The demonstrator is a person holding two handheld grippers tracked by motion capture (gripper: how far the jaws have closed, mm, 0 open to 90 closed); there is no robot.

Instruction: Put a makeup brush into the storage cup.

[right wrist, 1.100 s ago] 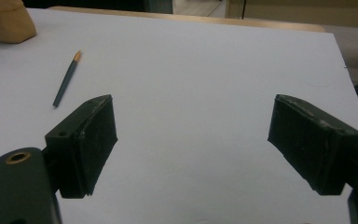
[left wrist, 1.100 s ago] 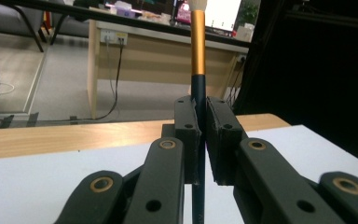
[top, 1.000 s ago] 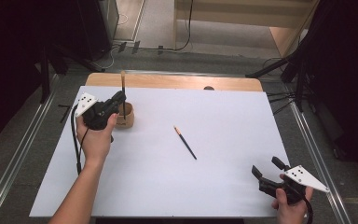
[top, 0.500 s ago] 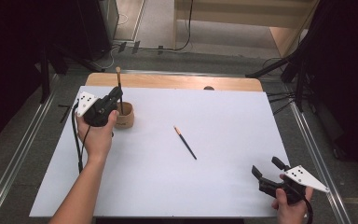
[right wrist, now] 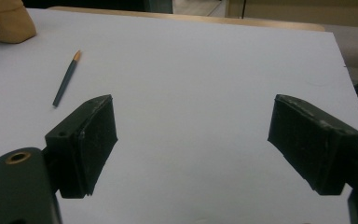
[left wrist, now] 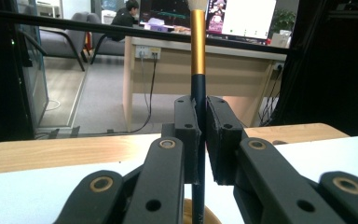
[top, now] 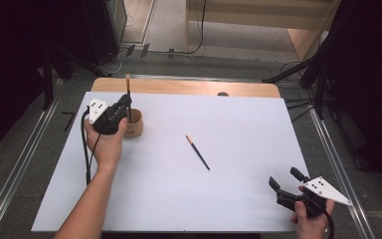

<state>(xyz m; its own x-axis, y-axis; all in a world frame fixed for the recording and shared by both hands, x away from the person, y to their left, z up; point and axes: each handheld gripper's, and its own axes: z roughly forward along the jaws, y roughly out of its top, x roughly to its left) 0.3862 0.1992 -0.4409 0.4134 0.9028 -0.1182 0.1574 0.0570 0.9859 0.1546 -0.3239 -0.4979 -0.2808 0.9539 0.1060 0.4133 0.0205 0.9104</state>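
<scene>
So the left gripper (top: 122, 107) was pinching a brush (top: 128, 94) by its dark handle, jaws squeezed tight on it, and the brush stood pretty much upright. In the left gripper view you could see the gold ferrule and pale bristle tip (left wrist: 196, 28) poking up above the pads, with the handle running straight down between them. Directly under the gripper sat the little tan wooden cup (top: 133, 124), and the lower end of the brush was already down inside or right at its mouth; I couldn't tell whether it was touching the bottom. That's the relation that mattered: long axis vertical, cup straight below, so to me the next move looked like just a drop or a release, no sideways travel needed. The cup rim hugged the handle closely, so a tilt could have nudged it over.

Moving right from there, a second brush (top: 197, 152) lay flat on the white sheet (top: 238, 199), well away from the cup, long axis running diagonally, gold end toward the far side. Nothing stood between it and either hand.

Far right, the right gripper (top: 284, 185) hovered near the sheet's near corner, jaws spread wide with nothing in them. From it, the flat brush (right wrist: 66, 78) lay ahead and to its left. Probably the nearer hand for that one.
</scene>
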